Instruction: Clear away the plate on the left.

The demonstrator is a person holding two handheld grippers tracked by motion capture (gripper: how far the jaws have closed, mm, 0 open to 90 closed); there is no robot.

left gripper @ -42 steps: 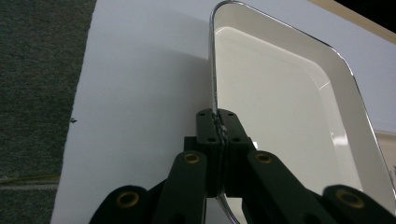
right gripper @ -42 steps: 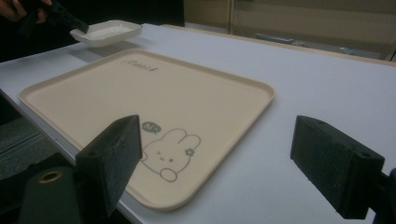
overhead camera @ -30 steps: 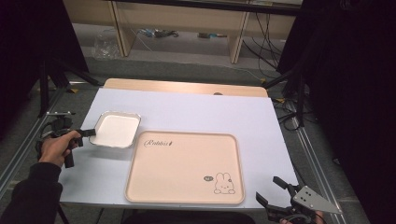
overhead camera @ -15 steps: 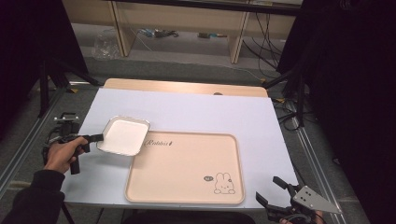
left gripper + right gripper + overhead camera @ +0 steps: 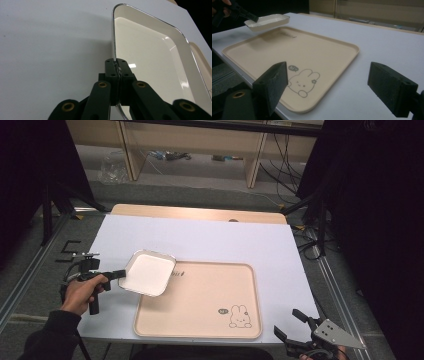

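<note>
A white rectangular dish point(image 5: 147, 272) hangs tilted a little above the table, over the near-left corner of the beige rabbit tray point(image 5: 200, 305). My left gripper point(image 5: 118, 274) is shut on the dish's left rim. In the left gripper view the two black jaws pinch the thin rim of the dish point(image 5: 152, 55) at my left gripper point(image 5: 116, 65). The tray's edge point(image 5: 200, 56) shows beyond. My right gripper point(image 5: 294, 326) stands open off the table's near right corner. In the right gripper view its jaws gape wide, my right gripper point(image 5: 332, 87) facing the tray point(image 5: 262, 52) and the lifted dish point(image 5: 268, 21).
A white sheet point(image 5: 240, 240) covers the table, with a wooden strip point(image 5: 200, 213) at the far edge. Metal frame rails point(image 5: 30, 270) run along both sides. A shelf and cables point(image 5: 170, 156) lie on the floor beyond.
My left gripper has carried the dish to the right, from the bare sheet to over the tray's corner. The right gripper has stayed where it was.
</note>
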